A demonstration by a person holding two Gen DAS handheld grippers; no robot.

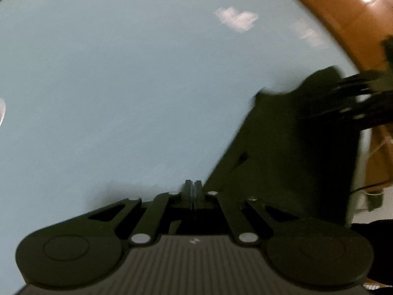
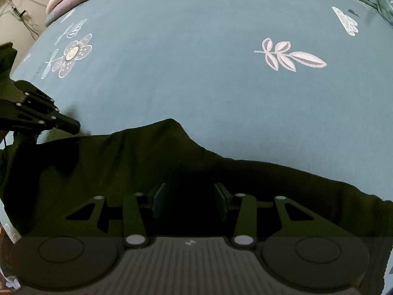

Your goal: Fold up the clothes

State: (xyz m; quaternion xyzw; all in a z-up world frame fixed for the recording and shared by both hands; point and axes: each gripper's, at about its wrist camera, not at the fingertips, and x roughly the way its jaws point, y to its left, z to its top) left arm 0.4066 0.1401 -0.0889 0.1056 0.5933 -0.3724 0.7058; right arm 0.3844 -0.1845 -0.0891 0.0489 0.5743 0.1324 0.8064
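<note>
Left wrist view: your left gripper is sitting clenched, nothing visibly between the pads, over the blue bedsheet; the dark garment is lying at three o'clock, blurred.

Right wrist view: your right gripper is hanging released above the garment, spread at six o'clock. Folding is barely begun, judging by the rumpled cloth; its edges are running out of frame.

Blue floral bedsheet, wooden floor
</note>
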